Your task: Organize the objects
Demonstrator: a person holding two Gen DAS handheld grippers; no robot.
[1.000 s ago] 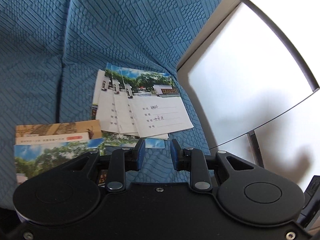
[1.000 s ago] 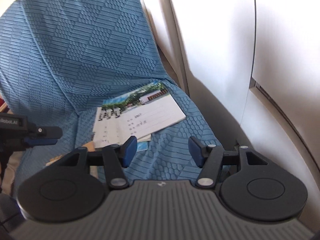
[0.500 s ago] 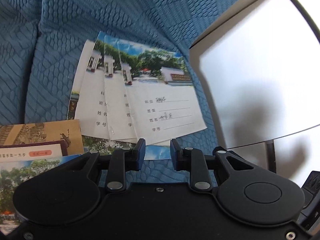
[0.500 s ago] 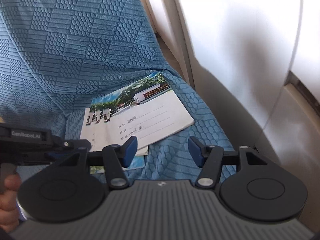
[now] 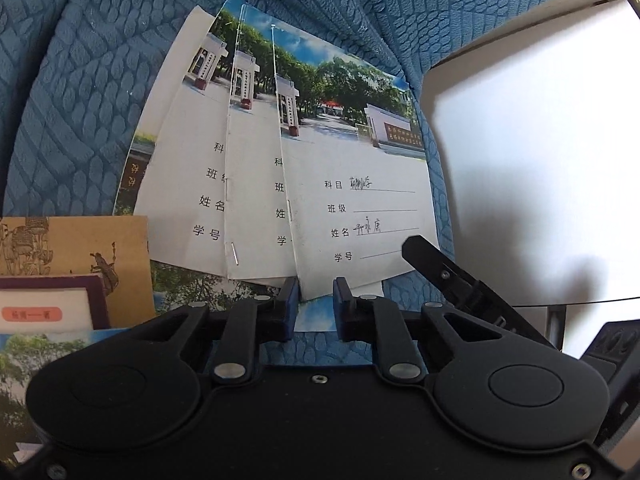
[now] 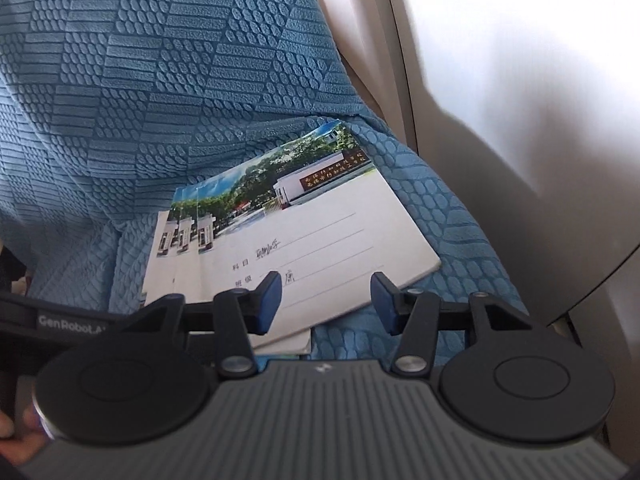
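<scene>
While angled down, left gripper [image 5: 316,300] closing over notebooks [image 5: 352,208].

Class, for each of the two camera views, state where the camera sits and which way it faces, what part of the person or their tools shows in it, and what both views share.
Left wrist: sits on the left tongs, facing down at fanned exercise books on a blue cover; its closing jaws straddle the top book's near edge, and the right tongs' tip intrudes.
Right wrist: sits on the right tongs, facing down over the same books; jaws closing, and the person's fingers show bottom left.
Shared: the books, the blue cover.
</scene>
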